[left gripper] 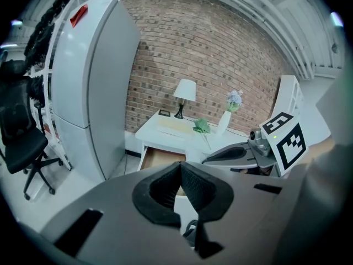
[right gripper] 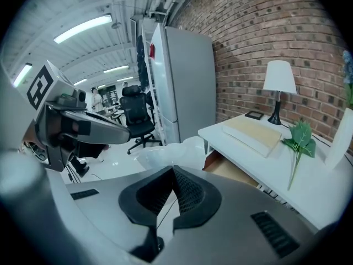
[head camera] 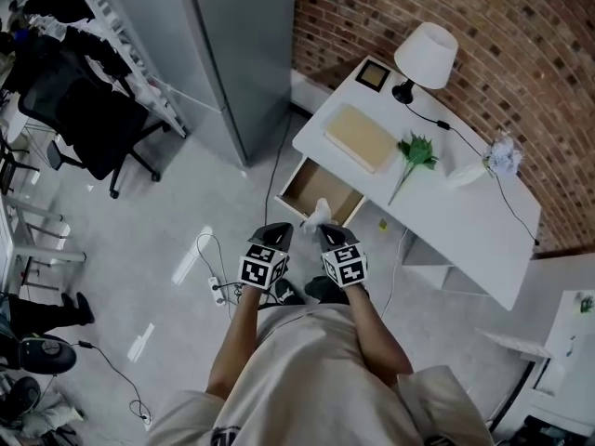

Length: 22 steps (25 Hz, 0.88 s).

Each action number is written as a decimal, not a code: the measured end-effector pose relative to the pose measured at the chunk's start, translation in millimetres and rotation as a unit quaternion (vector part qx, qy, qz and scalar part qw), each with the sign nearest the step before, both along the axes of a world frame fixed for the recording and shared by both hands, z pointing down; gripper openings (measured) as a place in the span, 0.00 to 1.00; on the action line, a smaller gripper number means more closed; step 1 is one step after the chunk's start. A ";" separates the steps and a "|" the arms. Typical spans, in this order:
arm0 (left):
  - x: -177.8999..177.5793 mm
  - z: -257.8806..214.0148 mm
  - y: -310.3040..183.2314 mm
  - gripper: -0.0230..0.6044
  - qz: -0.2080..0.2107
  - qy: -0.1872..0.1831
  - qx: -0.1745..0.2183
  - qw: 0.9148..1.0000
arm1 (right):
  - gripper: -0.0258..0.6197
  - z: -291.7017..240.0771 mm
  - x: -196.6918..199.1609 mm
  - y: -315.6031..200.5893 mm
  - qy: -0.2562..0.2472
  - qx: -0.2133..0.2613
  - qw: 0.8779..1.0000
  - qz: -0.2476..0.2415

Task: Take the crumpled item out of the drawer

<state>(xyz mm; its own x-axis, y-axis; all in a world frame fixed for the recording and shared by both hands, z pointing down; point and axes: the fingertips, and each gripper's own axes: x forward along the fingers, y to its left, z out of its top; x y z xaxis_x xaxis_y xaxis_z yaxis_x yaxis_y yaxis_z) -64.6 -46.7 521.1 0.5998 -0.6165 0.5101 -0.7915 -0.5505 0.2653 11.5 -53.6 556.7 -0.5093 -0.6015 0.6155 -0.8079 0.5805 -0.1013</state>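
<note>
My right gripper (right gripper: 172, 170) is clenched on the crumpled item (right gripper: 171, 152), one white wad (paper or film, I cannot tell). Its pinched part is hidden behind the jaws. From above it overlaps the front edge of the one open drawer (head camera: 302, 189). My left gripper (left gripper: 180, 164), just beside, is closed on nothing. The desk (head camera: 446, 216) carries one lamp (head camera: 425, 56).

Both arms reach forward and down from the torso, forearms bare, the two claws side by side and close together. Left claw (head camera: 276, 235): jaws together, nothing between them. Right claw (head camera: 331, 235): jaws closed, pinching the white crumpled item (head camera: 319, 214) at the tips. Marker cubes face up.
</note>
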 end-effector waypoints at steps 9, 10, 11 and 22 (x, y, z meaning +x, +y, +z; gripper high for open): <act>-3.5 0.6 -28.7 0.06 0.001 -0.002 -0.005 1.000 | 0.08 -1.6 -1.7 -32.5 0.001 -0.001 1.000 0.002; -3.4 1.1 -30.9 0.06 0.002 -0.002 -0.006 1.000 | 0.08 -0.3 -1.9 -34.3 0.001 -0.003 1.000 0.002; -3.1 1.6 -32.7 0.06 0.003 -0.002 -0.007 1.000 | 0.08 0.9 -2.3 -36.0 0.001 -0.004 1.000 0.002; 0.4 13.3 -44.1 0.06 0.013 -0.004 -0.018 1.000 | 0.08 6.9 -0.1 -51.4 0.008 -0.007 1.000 -0.002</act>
<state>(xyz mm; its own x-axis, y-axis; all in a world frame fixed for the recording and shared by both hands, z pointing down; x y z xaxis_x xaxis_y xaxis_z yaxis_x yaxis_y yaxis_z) -64.2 -90.8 534.4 0.6102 -0.5828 0.5366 -0.7800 -0.5607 0.2780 11.4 -105.0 563.5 -0.5018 -0.5906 0.6320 -0.8075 0.5817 -0.0975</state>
